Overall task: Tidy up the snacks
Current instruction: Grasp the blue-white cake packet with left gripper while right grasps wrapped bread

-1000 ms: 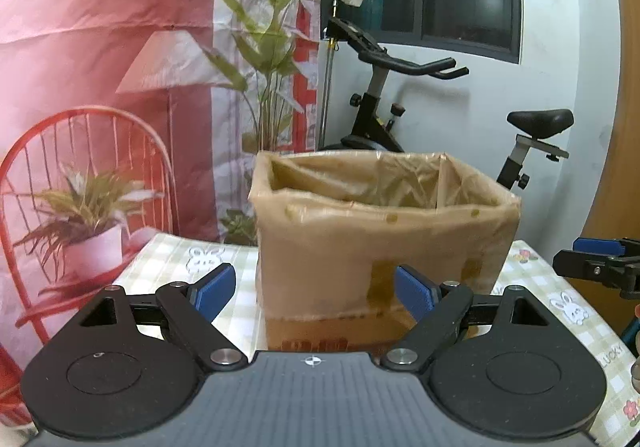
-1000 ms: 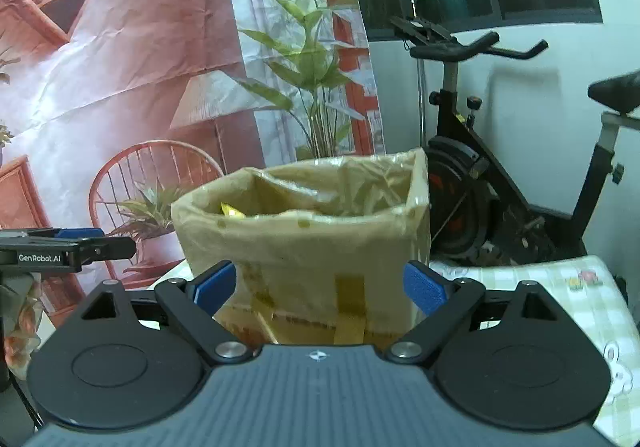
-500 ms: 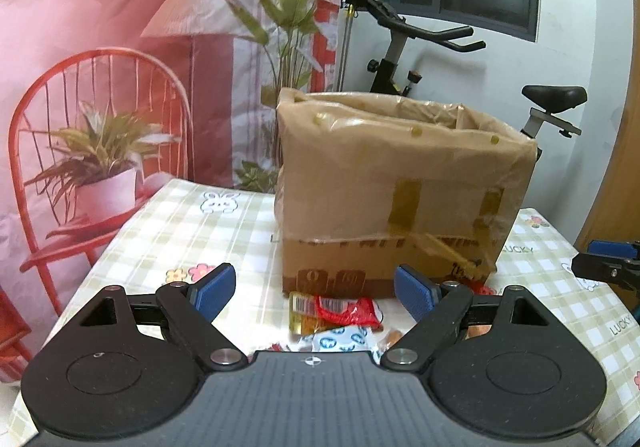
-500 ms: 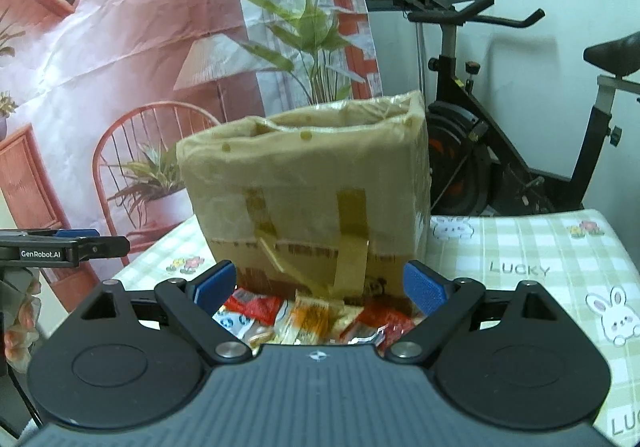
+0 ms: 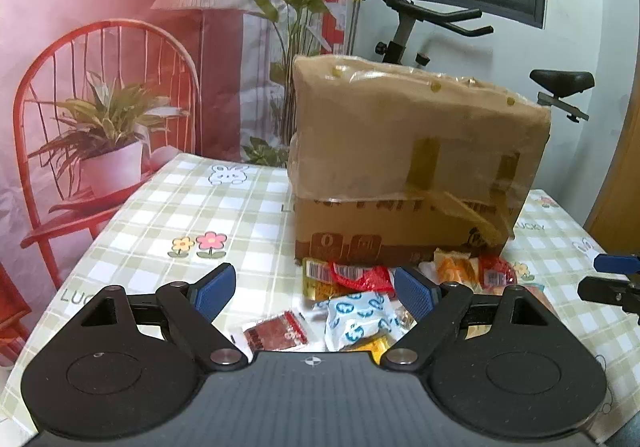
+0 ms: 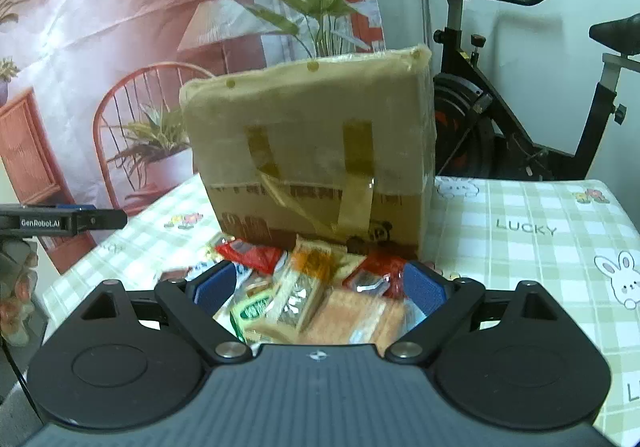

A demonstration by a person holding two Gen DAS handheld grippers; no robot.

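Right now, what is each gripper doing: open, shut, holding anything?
Left gripper: open, holding nothing, above the snacks.
Right gripper: open, holding nothing, above the snacks.

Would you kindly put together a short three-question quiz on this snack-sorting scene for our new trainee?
1. True or false: the left tongs are clamped on a snack packet.
2. Where does the pile of snack packets lie relative to the cardboard box? A) inside it B) on the tablecloth at its near base C) on the red chair
3. Fill in: the word printed on the checked tablecloth to the right of the box in the right wrist view is ____.

Key: 1. False; both the left tongs and the right tongs stand open and hold nothing. 2. B. 3. LUCKY.
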